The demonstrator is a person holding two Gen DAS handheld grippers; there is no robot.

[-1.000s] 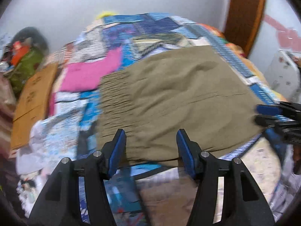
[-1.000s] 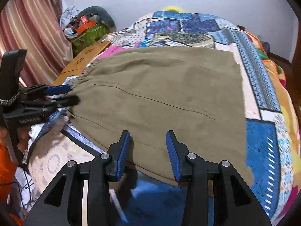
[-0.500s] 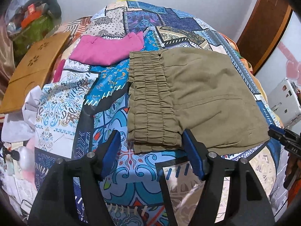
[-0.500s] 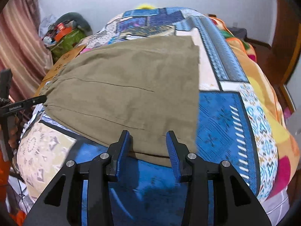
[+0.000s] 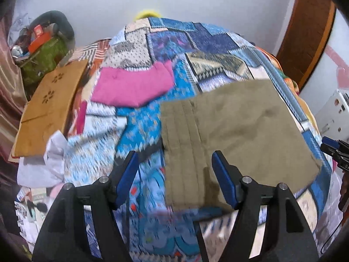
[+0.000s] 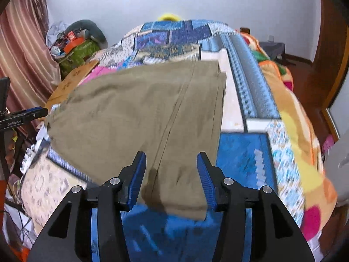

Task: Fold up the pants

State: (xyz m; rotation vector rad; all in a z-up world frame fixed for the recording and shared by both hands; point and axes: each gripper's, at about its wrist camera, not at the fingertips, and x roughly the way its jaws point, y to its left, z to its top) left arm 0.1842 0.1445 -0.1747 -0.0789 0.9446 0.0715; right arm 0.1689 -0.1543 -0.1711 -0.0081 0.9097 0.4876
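Note:
Olive-green pants [image 5: 235,135] lie flat and folded on the patchwork bedspread [image 5: 141,131], their elastic waistband at the left. My left gripper [image 5: 175,174] is open and empty, its jaws straddling the near waistband corner. In the right wrist view the pants [image 6: 141,118] spread across the bed with the leg hems at the right. My right gripper [image 6: 171,174] is open and empty, over the near hem corner. Each gripper shows at the other view's edge: the right gripper [image 5: 333,150] and the left gripper [image 6: 26,115].
A folded pink garment [image 5: 133,87] lies on the bed beyond the waistband. A brown cardboard board [image 5: 48,107] leans at the bed's left side, with a green bag of clutter [image 5: 43,50] behind it. A curtain [image 6: 19,61] hangs at left. A wooden door frame [image 5: 305,32] stands at right.
Both grippers have pulled apart to the pants' two ends: the left now sits over the waistband corner, the right over the hem corner. Both views are blurred by motion.

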